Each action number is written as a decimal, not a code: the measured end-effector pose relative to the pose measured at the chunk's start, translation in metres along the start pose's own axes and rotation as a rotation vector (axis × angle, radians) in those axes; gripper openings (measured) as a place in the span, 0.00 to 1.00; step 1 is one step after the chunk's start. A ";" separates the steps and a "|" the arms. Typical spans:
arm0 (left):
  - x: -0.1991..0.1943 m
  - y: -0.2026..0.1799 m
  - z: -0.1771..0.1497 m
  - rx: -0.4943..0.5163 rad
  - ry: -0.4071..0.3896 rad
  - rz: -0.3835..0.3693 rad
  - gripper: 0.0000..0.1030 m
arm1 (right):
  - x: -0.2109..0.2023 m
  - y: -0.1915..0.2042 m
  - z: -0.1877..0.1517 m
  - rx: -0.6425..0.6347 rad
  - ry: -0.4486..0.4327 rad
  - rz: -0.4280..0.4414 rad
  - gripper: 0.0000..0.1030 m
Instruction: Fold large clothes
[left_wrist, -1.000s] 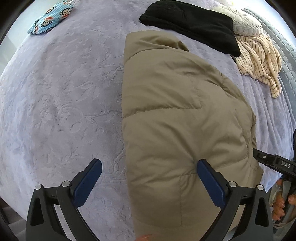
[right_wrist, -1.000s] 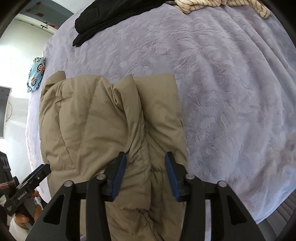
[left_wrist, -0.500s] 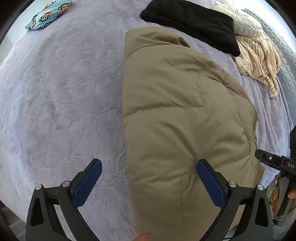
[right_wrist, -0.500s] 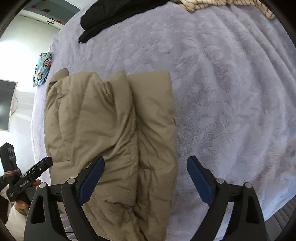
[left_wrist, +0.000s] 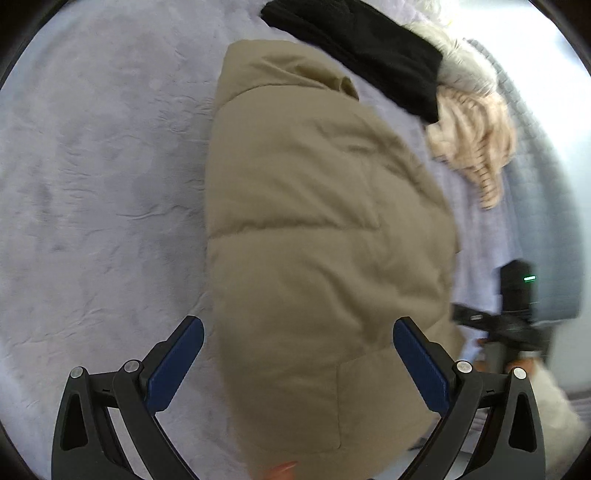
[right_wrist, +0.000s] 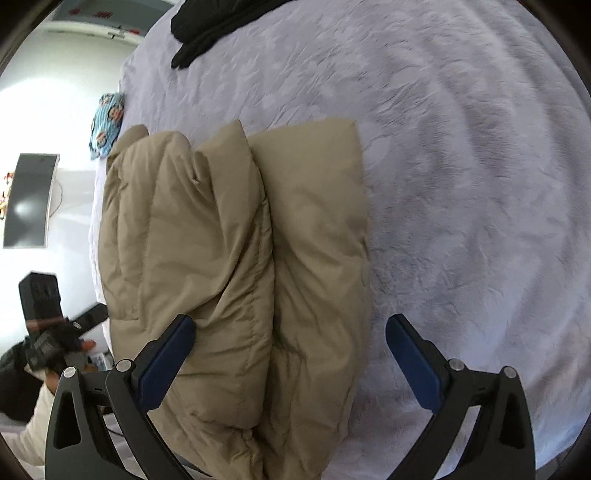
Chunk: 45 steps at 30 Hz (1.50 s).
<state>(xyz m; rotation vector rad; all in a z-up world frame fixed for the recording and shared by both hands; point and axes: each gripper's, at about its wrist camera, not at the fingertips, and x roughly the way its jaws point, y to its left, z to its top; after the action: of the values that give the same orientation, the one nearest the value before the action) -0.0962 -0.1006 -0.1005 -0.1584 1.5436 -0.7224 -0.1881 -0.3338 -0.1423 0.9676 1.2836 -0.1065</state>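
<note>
The tan puffer jacket (right_wrist: 236, 280) lies folded in thick layers on the lavender bed (right_wrist: 461, 184), filling the centre and lower left of the right wrist frame. The right hand-held gripper (right_wrist: 290, 365) is released, its jaws opening with the jacket's folds between them. The left hand-held gripper (left_wrist: 297, 363) hangs spread wide over the jacket (left_wrist: 317, 240), gripping nothing. A black garment (left_wrist: 362, 48) and a striped cream garment (left_wrist: 476, 147) lie at upper right.

This is a bedroom in someone's home. A wide bed (right_wrist: 461, 166) under a plush lavender cover fills the room, with clothes lying about on it: a tan puffer jacket (left_wrist: 314, 240), a black garment (left_wrist: 362, 48), a cream striped top (left_wrist: 476, 147). A cartoon-monkey pillow (right_wrist: 107, 125) sits at one edge, and a dark screen (right_wrist: 29, 199) hangs on the white wall.
</note>
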 end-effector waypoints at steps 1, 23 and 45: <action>0.001 0.007 0.004 -0.012 0.001 -0.023 1.00 | 0.004 -0.003 0.003 0.006 0.009 0.004 1.00; 0.050 0.015 0.020 -0.067 0.042 -0.248 0.74 | 0.047 -0.029 0.011 0.176 0.103 0.366 0.68; -0.106 0.132 0.138 0.014 -0.142 -0.181 0.73 | 0.087 0.158 0.060 0.017 -0.034 0.445 0.57</action>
<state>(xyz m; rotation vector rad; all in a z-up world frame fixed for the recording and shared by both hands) 0.0895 0.0109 -0.0714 -0.3354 1.4000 -0.8457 -0.0247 -0.2379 -0.1313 1.2388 1.0118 0.2103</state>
